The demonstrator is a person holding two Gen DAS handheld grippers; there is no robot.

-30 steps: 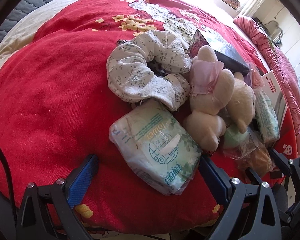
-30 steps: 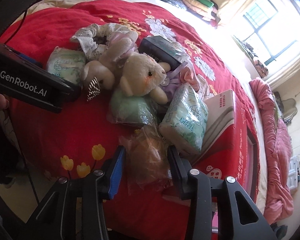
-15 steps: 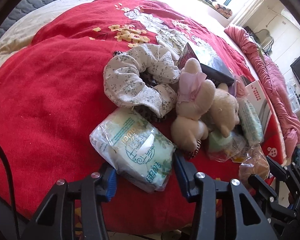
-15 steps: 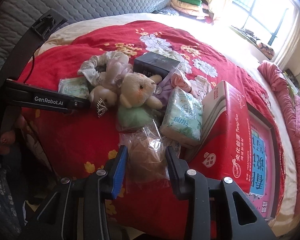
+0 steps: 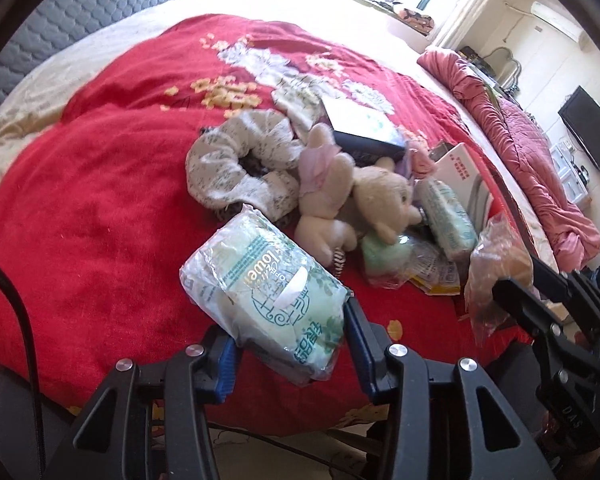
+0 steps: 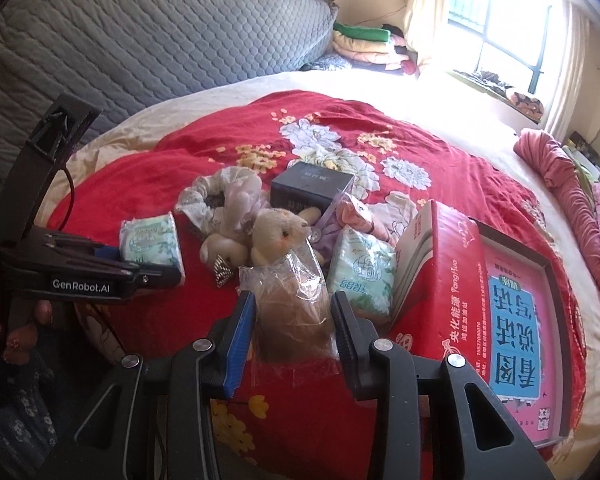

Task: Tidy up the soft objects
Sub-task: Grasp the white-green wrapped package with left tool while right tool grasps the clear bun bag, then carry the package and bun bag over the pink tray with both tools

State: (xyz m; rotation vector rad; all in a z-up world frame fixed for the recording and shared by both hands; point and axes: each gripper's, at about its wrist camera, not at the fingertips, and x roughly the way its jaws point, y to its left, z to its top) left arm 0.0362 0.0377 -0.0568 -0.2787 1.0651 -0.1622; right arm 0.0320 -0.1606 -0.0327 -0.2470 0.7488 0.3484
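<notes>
My left gripper [image 5: 290, 356] is shut on a green-and-white tissue pack [image 5: 266, 298] and holds it lifted over the red bedspread [image 5: 80, 220]. My right gripper [image 6: 294, 328] is shut on a clear plastic bag of brown stuff [image 6: 290, 300], also lifted; the bag shows in the left wrist view [image 5: 496, 276]. Behind lie a cream plush bunny [image 6: 272, 232], a floral fabric ring [image 5: 236, 160], a second tissue pack [image 6: 360, 270] and a pale green bagged item [image 5: 388, 256]. The left gripper [image 6: 140, 268] with its pack [image 6: 150, 240] shows in the right wrist view.
A dark box [image 6: 310, 190] lies behind the bunny. A red carton [image 6: 452, 280] and a framed pink-and-blue chart [image 6: 516, 332] sit at the right. A grey quilted headboard [image 6: 160, 48] stands at the back. A pink quilt [image 5: 540, 168] lies at the far right.
Both grippers have risen and pulled back from the pile. The left gripper closed on the tissue pack and lifted it. The right gripper lifted the plastic bag.
</notes>
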